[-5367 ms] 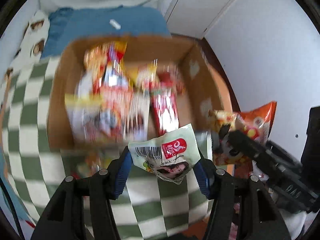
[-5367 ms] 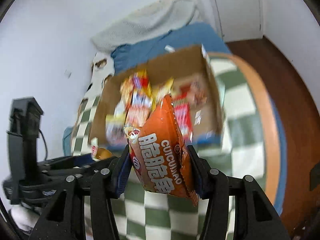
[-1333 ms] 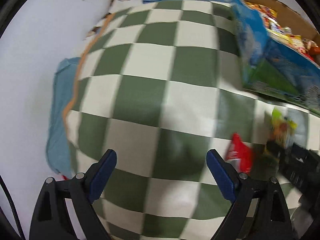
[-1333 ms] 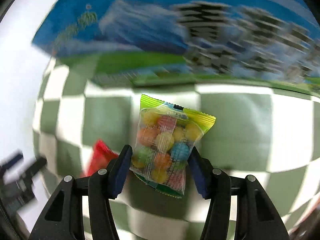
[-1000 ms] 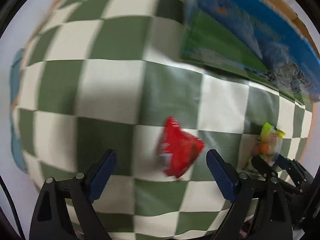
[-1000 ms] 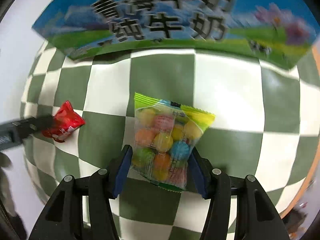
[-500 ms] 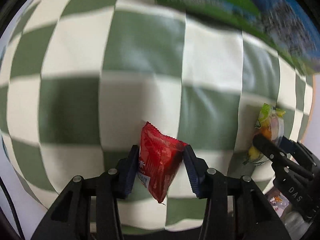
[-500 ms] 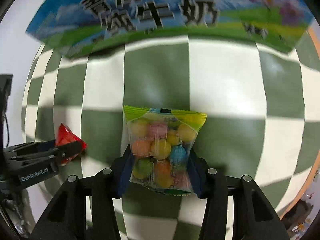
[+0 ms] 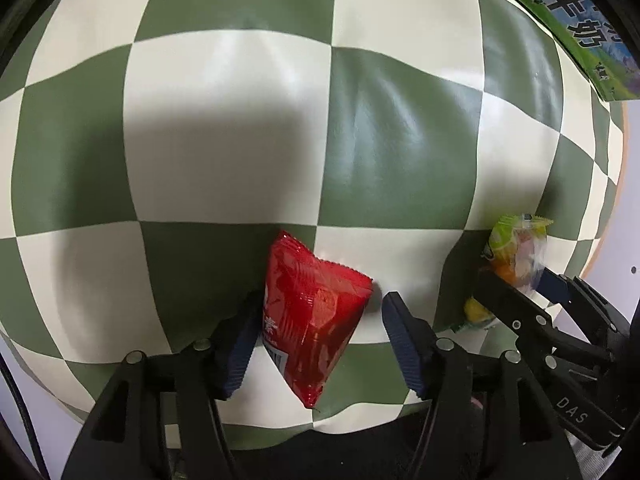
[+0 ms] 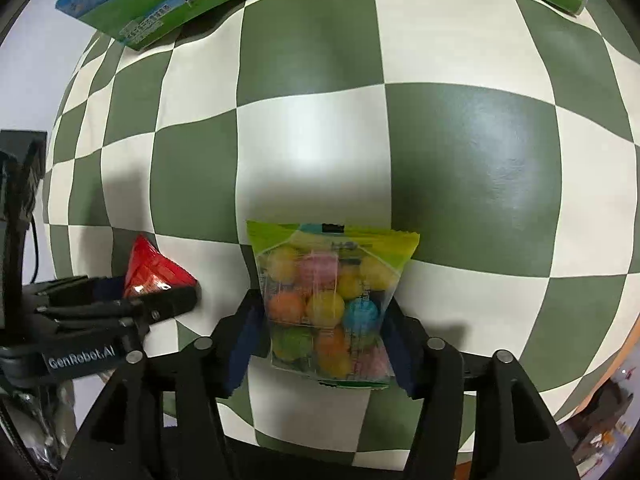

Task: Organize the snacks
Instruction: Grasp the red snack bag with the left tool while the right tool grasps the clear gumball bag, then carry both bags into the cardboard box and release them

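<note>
A small red snack packet (image 9: 316, 312) sits between the fingers of my left gripper (image 9: 320, 320), just above the green-and-white checked tablecloth (image 9: 224, 128). The left pad touches it; a small gap shows at the right pad. My right gripper (image 10: 320, 332) is shut on a clear bag of coloured candy balls (image 10: 328, 304) with a yellow-green top. The candy bag also shows in the left wrist view (image 9: 516, 256), at the right. The red packet and left gripper show in the right wrist view (image 10: 152, 272), at the left.
A blue-and-green printed carton stands at the far edge of the cloth, seen in the left wrist view (image 9: 580, 28) and in the right wrist view (image 10: 160, 12). The table's orange rim (image 10: 624, 352) runs along the right side.
My left gripper swung down over the red packet and closed around it. My right gripper has kept its hold on the candy bag and drawn back from the carton.
</note>
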Demonstrator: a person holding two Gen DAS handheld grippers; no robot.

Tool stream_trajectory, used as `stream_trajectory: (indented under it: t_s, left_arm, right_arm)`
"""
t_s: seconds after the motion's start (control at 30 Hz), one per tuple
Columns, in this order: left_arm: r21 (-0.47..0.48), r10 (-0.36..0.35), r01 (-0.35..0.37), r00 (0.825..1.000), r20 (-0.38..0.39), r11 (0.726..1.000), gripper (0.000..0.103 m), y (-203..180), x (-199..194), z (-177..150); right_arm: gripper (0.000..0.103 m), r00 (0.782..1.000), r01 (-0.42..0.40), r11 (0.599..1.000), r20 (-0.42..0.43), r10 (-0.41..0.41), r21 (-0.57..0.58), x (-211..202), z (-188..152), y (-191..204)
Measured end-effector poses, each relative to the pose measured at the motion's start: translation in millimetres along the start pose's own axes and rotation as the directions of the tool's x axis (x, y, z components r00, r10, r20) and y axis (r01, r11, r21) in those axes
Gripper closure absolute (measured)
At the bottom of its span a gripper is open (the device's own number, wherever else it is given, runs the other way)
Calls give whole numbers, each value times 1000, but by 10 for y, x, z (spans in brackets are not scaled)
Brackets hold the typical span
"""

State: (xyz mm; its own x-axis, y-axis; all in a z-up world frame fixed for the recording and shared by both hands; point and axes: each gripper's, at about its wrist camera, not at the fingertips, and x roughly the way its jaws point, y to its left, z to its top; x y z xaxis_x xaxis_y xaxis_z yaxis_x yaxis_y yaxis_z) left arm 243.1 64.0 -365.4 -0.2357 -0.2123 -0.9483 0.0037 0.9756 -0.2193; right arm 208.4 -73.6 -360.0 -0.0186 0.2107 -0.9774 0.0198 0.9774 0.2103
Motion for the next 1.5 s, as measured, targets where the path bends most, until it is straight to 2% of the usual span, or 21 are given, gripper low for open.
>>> stream_trajectory:
  t_s: [0.13,0.27,0.37,0.53,0.7,0.8,0.93,1.07,1.2,1.27,1.3,1.43,1.47,1.5]
  left_arm:
    - [5,-8,8,1000,-4,1000,44,-8,-10,-4]
    - [10,25,-25,1000,18,1000,59,98,-13,-128]
    - [13,35,-35,999,42,999,63,85,-62,-149]
    - [43,66,-70,993,98,997,65,-29,-250,-172]
    - [85,12,-26,986,164,996,65,-245,-672,-153]
    - [131,-57,27,971,233,991,65,-533,-1117,-98]
    - [208,-143,82,945,293,975,65,-950,-1681,191]
    - [272,-181,88,925,335,958,65,-1380,-2076,652]
    - [275,-186,92,923,338,957,64,-1596,-2213,1248]
    - [262,-146,57,932,332,963,64,-1673,-2213,1536]
    - [263,-133,46,937,324,964,64,-1710,-2202,1640]
    - [215,-53,-13,953,299,977,62,-1661,-2046,1918]
    - [196,-33,-27,955,293,980,59,-1629,-2004,1963]
    - [181,-16,-39,957,290,983,48,-1602,-1969,1999]
  right_arm:
    - [40,1000,-11,1000,1,11,9,-9,35,-7]
    - [40,1000,-7,1000,3,7,13,-65,33,-177]
    - [50,1000,13,1000,22,-13,9,-84,-8,-185]
    - [51,998,-5,1000,69,5,8,-216,-49,-216]
    - [51,991,-68,997,118,64,30,-511,-37,-304]
    - [51,979,-117,993,175,109,36,-908,6,-384]
    - [51,948,-146,989,289,133,22,-1669,206,-470]
    - [51,901,-128,992,418,111,12,-2424,552,-613]
    - [51,869,-61,998,493,40,27,-2788,1063,-768]
    - [51,880,-32,999,475,12,35,-2792,1369,-851]
    - [51,885,-44,998,466,16,48,-2775,1474,-921]
    - [46,925,-14,996,379,-19,84,-2556,1919,-1102]
    - [32,929,-4,995,368,-32,97,-2510,1956,-1127]
    - [12,933,17,994,357,-56,111,-2468,1986,-1158]
